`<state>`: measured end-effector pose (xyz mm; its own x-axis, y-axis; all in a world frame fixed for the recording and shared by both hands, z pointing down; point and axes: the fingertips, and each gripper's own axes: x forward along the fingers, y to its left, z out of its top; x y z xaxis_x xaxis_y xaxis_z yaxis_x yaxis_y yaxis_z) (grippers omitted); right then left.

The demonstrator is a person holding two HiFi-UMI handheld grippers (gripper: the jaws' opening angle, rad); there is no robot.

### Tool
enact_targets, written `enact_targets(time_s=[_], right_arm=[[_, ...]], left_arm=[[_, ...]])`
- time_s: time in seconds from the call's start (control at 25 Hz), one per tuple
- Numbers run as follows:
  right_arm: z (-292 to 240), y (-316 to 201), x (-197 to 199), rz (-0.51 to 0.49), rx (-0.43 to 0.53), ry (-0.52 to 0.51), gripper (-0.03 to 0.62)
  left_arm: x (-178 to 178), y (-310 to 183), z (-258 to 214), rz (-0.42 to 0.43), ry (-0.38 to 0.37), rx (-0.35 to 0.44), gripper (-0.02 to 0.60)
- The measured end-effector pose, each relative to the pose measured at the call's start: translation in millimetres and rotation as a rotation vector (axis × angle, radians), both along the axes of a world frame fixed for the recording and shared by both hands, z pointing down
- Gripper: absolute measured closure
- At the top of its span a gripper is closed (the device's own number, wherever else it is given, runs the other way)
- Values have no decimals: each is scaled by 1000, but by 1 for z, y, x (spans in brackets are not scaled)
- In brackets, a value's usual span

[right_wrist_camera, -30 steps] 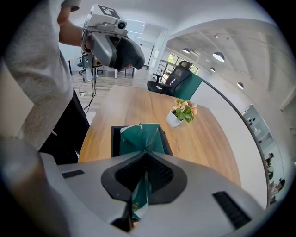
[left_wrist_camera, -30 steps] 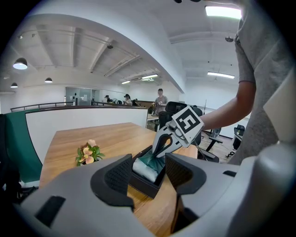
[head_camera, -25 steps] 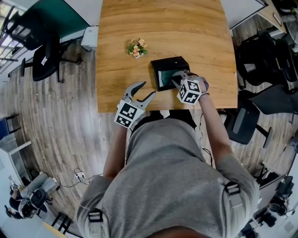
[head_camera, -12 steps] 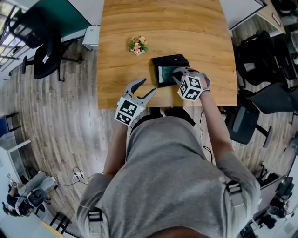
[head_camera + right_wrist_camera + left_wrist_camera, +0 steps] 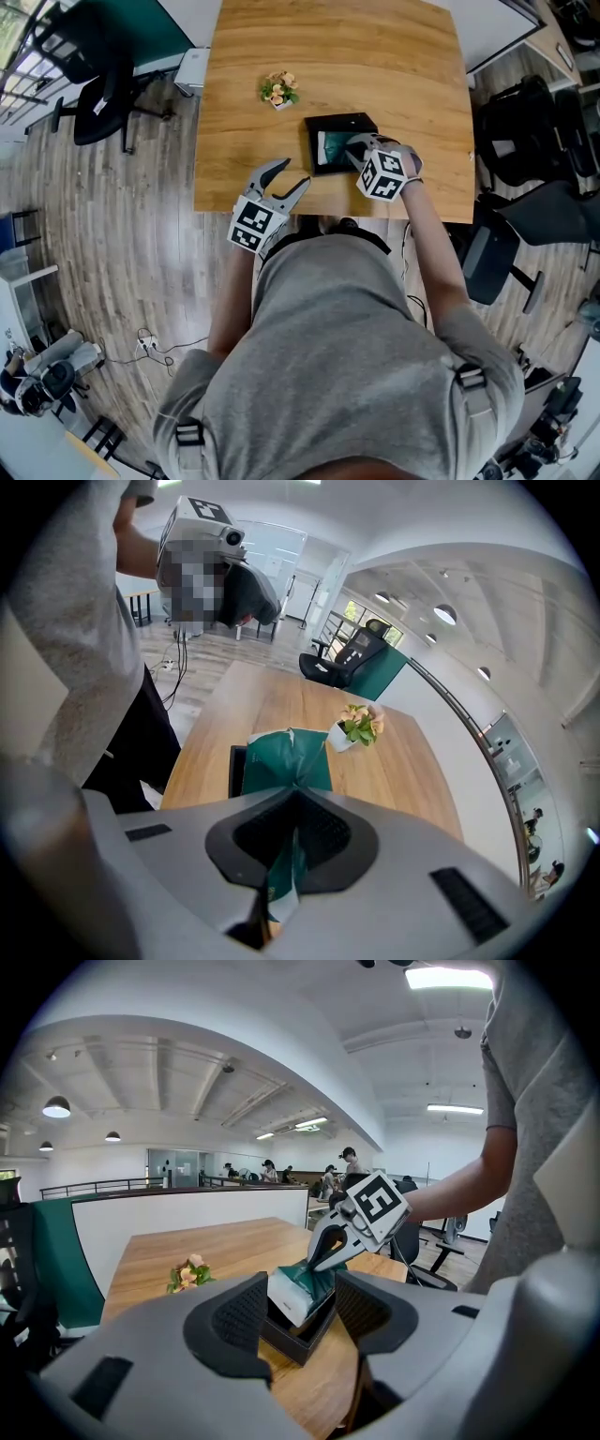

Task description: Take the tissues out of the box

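Green tissue pack [image 5: 300, 1288] is sitting tilted, its upper end raised above the black box [image 5: 341, 120] and its lower end resting inside. Right gripper [image 5: 353, 156] is reaching steeply down from the near side. Its jaws are clenched on the pack's crumpled top edge, with green wrapper pinched between them in the right gripper view. Box is lying on the near right part of the wooden surface [image 5: 337, 56]. Left gripper [image 5: 294, 178] is hovering over the near edge, left of the box and apart from it, jaws released and holding nothing. Small flower pot [image 5: 277, 91] is standing farther back, left of the box.
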<state>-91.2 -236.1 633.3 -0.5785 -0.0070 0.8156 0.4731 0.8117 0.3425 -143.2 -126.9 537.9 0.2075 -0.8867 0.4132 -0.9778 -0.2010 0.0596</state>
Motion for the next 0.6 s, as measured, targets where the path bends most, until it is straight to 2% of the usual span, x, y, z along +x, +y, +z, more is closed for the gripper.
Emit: enact_targets(time_s=[0.6], right_arm=[[-15, -6, 35, -70, -8, -12, 582]], left_arm=[[49, -7, -13, -67, 0, -16, 341]])
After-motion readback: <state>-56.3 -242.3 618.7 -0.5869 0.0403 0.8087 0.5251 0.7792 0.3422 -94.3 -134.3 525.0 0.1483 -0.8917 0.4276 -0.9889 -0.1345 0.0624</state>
